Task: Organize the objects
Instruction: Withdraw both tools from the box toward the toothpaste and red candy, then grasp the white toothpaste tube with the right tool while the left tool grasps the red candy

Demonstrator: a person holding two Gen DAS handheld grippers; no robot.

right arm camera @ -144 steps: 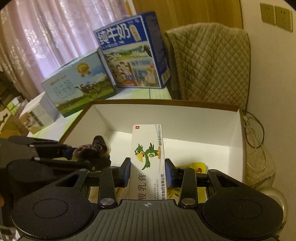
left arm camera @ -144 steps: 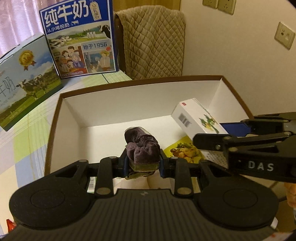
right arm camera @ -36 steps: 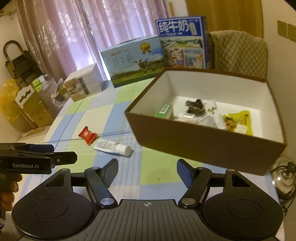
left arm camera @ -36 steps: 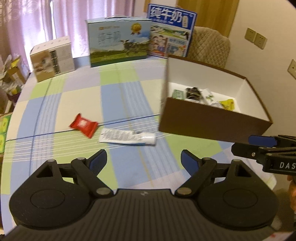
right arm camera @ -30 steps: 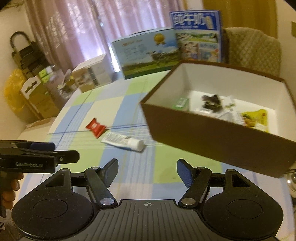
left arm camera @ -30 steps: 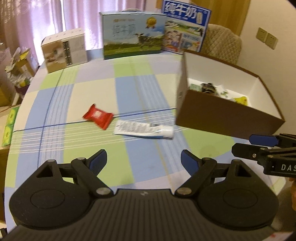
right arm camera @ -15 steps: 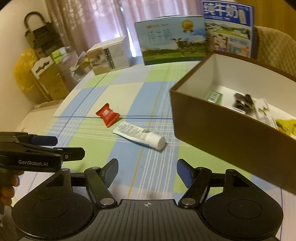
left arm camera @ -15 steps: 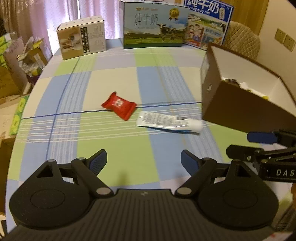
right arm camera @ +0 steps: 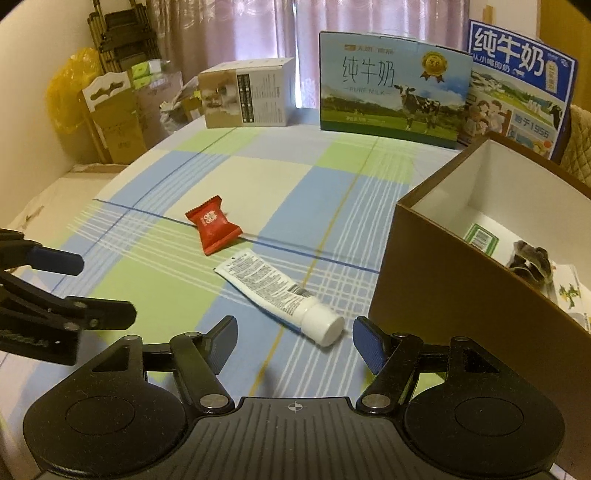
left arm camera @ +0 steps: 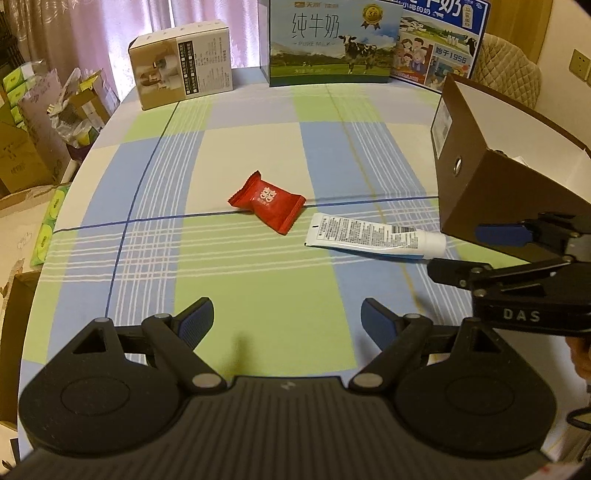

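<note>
Right claw (right arm camera: 293, 341) agape above tube (right arm camera: 277, 290).

Pink curtains (right arm camera: 236, 29), checked tablecloth (right arm camera: 258, 177)

Left gripper (left arm camera: 287, 322): jaws spread wide, nothing between them, held above the worktop.
Right gripper (right arm camera: 294, 344): jaws spread wide, empty, level with the left.
Hand (left arm camera: 580, 356): partly visible behind the right gripper.

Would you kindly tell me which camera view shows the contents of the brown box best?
The right wrist view: it looks over the near wall of the brown box at a green-labelled packet and a dark bundle. The left wrist view shows only its outer walls and rim.
</note>
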